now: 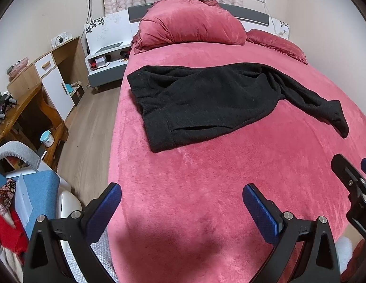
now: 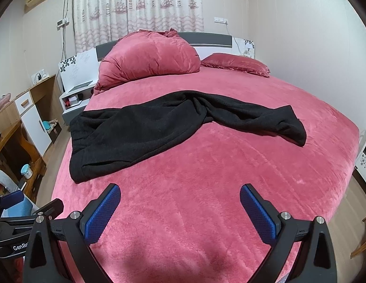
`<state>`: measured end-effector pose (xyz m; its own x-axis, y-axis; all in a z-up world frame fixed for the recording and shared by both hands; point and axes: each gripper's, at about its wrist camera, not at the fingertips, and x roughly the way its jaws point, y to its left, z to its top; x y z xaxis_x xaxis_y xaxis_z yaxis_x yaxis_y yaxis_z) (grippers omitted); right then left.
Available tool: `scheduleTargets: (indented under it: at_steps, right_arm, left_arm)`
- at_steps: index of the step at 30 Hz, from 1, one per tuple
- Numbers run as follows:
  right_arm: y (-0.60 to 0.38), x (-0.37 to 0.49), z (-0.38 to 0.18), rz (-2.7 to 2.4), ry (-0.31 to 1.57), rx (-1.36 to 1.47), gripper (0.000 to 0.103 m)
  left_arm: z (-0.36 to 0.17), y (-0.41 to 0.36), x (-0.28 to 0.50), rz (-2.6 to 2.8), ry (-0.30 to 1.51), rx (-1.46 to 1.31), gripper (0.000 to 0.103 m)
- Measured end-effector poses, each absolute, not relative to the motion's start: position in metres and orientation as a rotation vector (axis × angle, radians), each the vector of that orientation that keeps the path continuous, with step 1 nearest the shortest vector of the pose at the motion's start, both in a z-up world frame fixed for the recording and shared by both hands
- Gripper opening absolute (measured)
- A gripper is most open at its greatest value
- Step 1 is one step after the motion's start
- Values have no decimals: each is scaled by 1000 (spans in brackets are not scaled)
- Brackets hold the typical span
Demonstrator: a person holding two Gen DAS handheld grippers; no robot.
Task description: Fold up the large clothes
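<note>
A pair of black fleece trousers lies across the middle of the bed with the pink plush cover, waistband toward the bed's left edge and the leg ends trailing toward the right edge, where one cuff flops loose. The legs are twisted over each other about halfway along (the bunched ridge shows best from the right wrist view), so the garment is not flat and no fold has been made.

Both tools hang over the near edge of the bed, well apart from the cloth. The left gripper stands spread wide with nothing between its blue pads, and the right gripper is likewise spread and empty.

The risk from here is folding over that twist: a crease would lock the bunching in and leave a lumpy, crooked stack. Thick fleece may also slip from a shallow pinch, or a grip may catch only the top layer, so one leg drags behind. A deep pinch could equally snag the plush cover beneath and pull it up with the trousers.
</note>
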<state>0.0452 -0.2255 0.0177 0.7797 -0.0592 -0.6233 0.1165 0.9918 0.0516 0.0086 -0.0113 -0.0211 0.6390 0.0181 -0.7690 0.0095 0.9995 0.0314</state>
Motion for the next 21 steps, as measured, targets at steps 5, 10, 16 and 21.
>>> scheduleTargets:
  at_steps: [5,10,16,21]
  right_arm:
    - [-225,46,15,-90,679,88,103]
    - [-224,47,13,-80,671,91,103]
    - [-225,50,9,-75,680,97,103]
    - [-226,53,6,-75,676,98,103]
  left_arm:
    - [-25,-11,11,7,892,27,103]
    - [-29,-10,15,15,910,32,103]
    - [-33,-8,19,16,921,24,103]
    - [-38,-10,25,10,938,25,103]
